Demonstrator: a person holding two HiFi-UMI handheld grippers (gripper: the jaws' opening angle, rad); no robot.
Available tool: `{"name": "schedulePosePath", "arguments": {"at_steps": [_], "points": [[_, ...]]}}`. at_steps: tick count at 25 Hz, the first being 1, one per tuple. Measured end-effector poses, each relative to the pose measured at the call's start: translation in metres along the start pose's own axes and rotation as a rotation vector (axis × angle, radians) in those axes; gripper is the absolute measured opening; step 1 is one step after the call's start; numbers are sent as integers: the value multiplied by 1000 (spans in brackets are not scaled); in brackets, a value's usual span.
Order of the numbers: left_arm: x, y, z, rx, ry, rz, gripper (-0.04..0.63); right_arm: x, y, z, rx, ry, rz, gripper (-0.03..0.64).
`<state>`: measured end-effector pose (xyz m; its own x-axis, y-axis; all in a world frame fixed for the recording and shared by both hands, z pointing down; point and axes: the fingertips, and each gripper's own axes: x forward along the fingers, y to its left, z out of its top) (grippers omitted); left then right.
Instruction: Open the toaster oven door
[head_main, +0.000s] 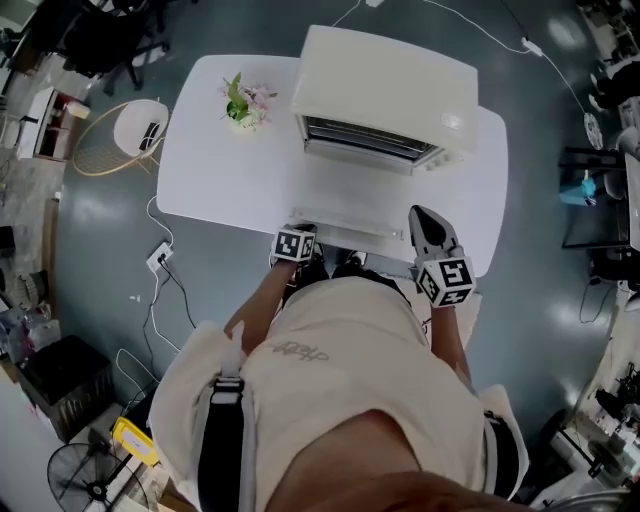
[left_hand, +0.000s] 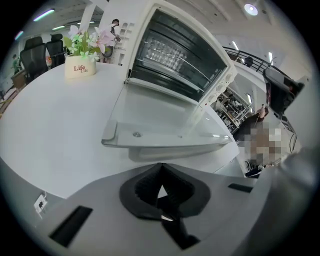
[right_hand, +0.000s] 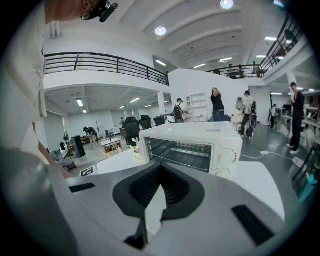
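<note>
Toaster oven (head_main: 385, 95) on white table (head_main: 220, 180), door (head_main: 345, 195) lying flat open; left gripper (left_hand: 160, 167) at its seven o'clock, right gripper (head_main: 422, 215) at four, both closed, empty.

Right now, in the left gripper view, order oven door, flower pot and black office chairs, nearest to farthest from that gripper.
1. Open oven door, just ahead.
2. Flower pot, upper left on the table.
3. Black office chairs, far left, beyond the table.

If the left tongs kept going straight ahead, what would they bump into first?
Probably the front edge of the open toaster oven door, lying flat just ahead of the left tongs, though depth is unclear.
</note>
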<state>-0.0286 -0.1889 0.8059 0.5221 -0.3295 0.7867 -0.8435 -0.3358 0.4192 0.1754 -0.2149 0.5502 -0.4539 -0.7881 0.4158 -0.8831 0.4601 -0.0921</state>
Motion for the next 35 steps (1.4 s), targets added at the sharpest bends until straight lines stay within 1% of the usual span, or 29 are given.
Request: {"name": "schedulePosePath", "arguments": {"at_steps": [5,10,14,18,24,30,33,35], "points": [[-14,4,4,17,-16,8,18,7,3,-3,8,-2,16,6],[-40,3,10,-3,-65,3,18,15,8,-2,17,-7,40,6],[-65,4,32,23,-120,0,18,24,17,3,14,-28,63,6],[-84,8,55,26,-179,4,18,27,22,1,8,-34,73,6],[-110,0,100,76,-258,1,18,22,16,7,5,-51,50,6],[-130,-38,151,128,-367,-86,18,15,9,14,-3,-70,20,6],[-143,-58,172,109,-418,-160,18,11,6,20,-11,-87,5,6],[-151,-69,186,100,-455,-194,18,8,3,25,-21,-100,-5,6]]}}
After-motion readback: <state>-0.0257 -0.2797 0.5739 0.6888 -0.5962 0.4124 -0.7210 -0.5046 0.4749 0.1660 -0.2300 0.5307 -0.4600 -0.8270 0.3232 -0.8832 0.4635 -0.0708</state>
